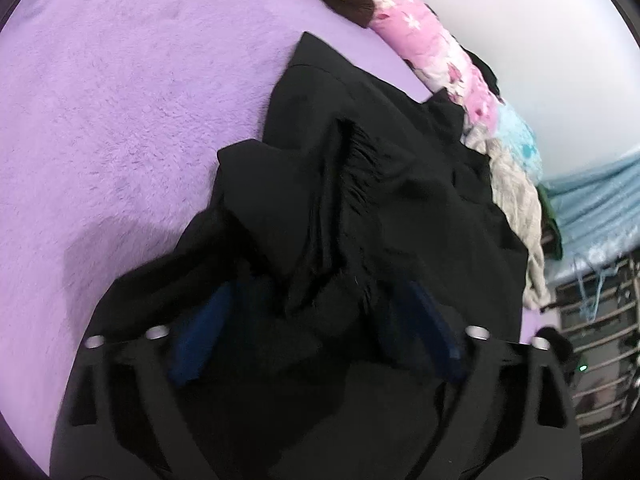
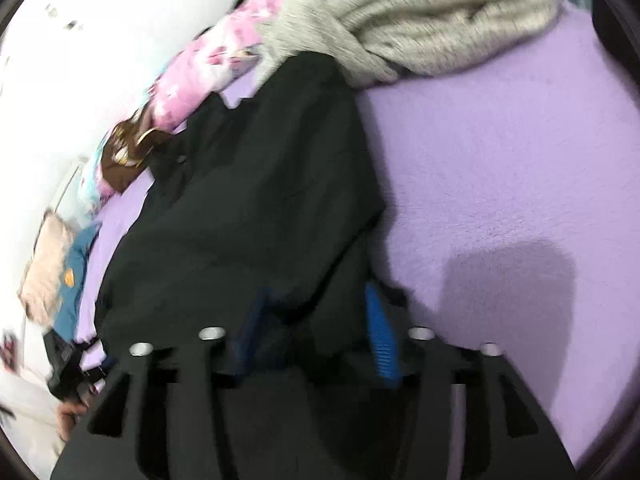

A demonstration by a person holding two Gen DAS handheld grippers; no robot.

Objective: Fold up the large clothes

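left wrist view, from left to right: a fuzzy lilac blanket (image 1: 120, 120) filled the left half of the picture, with a soft grey shadow low on it. at centre a black garment (image 1: 360, 184) lay crumpled on the blanket, a gathered elastic band running down its middle. the left gripper (image 1: 316, 300) pointed down into the near folds, its blue-padded fingers (image 1: 200, 344) spread wide with bunched black cloth lying between them; the pads did not visibly press the cloth. to the right, a pink floral quilt (image 1: 424, 36) curved along the far edge of the blanket, and a beige knit (image 1: 516, 200) rested against the garment's right side. a metal rack stood at the far right.

right wrist view, from left to right: the same pink floral quilt (image 2: 208, 68) ran along a white wall at upper left. the black garment (image 2: 256, 200) stretched from the top centre down to the right gripper (image 2: 320, 304), whose jaws stood partly apart with black cloth between the blue fingers (image 2: 380, 340); whether they pinched it could not be told through the blur. a grey-beige knit (image 2: 420, 20) lay at the top, touching the garment's far end, and the lilac blanket (image 2: 520, 160) covered the right side.
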